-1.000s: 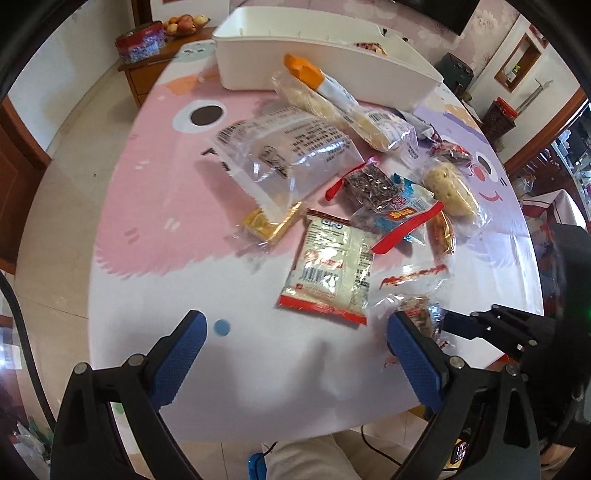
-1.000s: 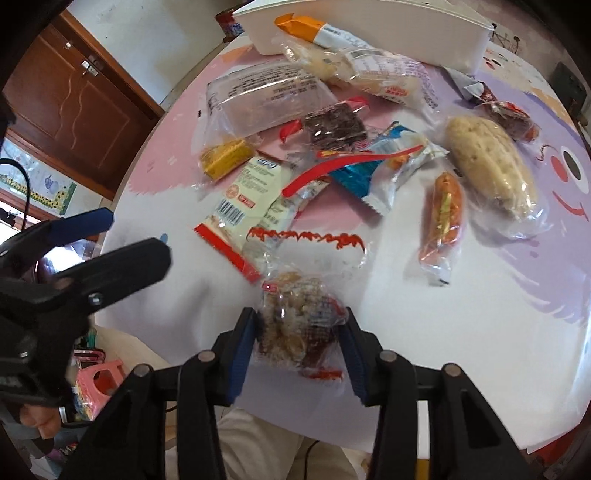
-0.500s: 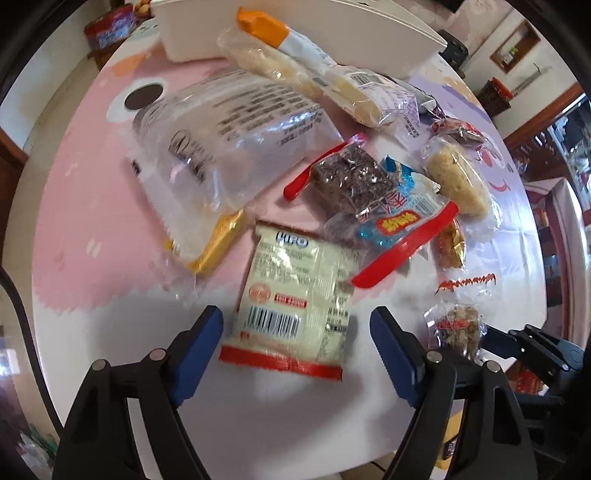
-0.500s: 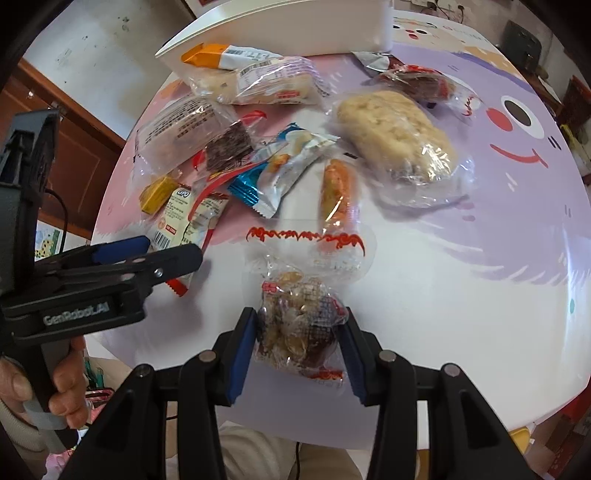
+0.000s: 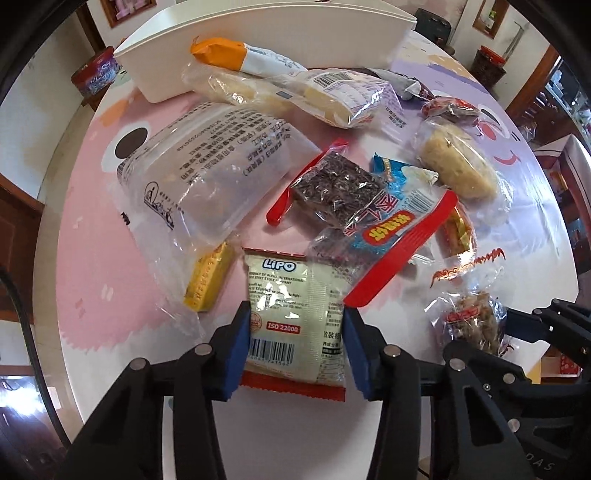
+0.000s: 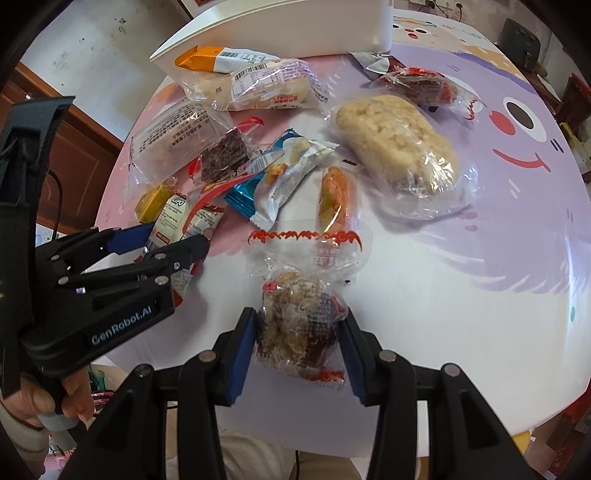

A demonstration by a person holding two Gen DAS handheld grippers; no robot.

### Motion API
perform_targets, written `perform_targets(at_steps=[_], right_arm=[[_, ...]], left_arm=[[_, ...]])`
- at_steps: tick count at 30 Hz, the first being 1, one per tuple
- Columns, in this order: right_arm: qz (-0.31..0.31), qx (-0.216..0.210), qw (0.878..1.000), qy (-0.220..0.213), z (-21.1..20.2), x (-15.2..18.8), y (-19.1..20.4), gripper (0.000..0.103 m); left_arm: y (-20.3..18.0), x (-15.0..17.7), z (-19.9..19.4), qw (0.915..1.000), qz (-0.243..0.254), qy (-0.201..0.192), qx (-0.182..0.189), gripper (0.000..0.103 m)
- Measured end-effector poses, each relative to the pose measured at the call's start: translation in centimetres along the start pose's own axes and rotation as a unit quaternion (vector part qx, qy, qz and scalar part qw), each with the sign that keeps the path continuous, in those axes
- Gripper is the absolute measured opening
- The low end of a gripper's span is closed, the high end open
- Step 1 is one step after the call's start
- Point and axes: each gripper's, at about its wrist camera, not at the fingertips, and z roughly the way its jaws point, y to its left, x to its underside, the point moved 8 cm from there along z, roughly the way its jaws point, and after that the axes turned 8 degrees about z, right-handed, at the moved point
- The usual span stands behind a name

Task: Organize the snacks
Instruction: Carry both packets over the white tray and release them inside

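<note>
Left gripper [image 5: 295,347] jaws are closing on the Lipo packet [image 5: 295,317]; beside it, right gripper [image 6: 297,345] clamps the nut packet [image 6: 299,328].

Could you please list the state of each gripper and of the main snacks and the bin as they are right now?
left gripper: jaws closing around the Lipo packet.
right gripper: shut on the nut cluster packet.
Lipo packet: flat on the table.
white bin: upright at the far edge, snacks leaning against it.
rice cake: wrapped, lying untouched.
</note>
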Motion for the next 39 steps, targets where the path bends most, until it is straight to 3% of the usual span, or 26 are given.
perform_targets(at_steps=[6,14,27,39], right_arm=[[-0.013,0.010,1.000,0.002,-0.5,-0.1,0.5,0.044],[-0.025,-0.009,0.999,-0.022,-4.8,-1.2,1.4,0.044],[-0.019,-0.048,0.994,-0.101,-12.8,-6.5,4.4,0.044],[-0.024,-0.065,0.986,-0.149,-17.3,-11.6,7.3,0.044]], left_arm=[[0.4,1.3,-1.5,0.9996,-0.022,0.003,0.015,0.045],[0.5,1.2,-7.3,0.9989,-0.033,-0.022,0.026,0.044],[3.1,-4.9,-17.8,0.9913,-0.034,-0.122,0.038,0.044],[4.1,-9.9,-20.5,0.9872,-0.027,-0.152,0.041,0.045]])
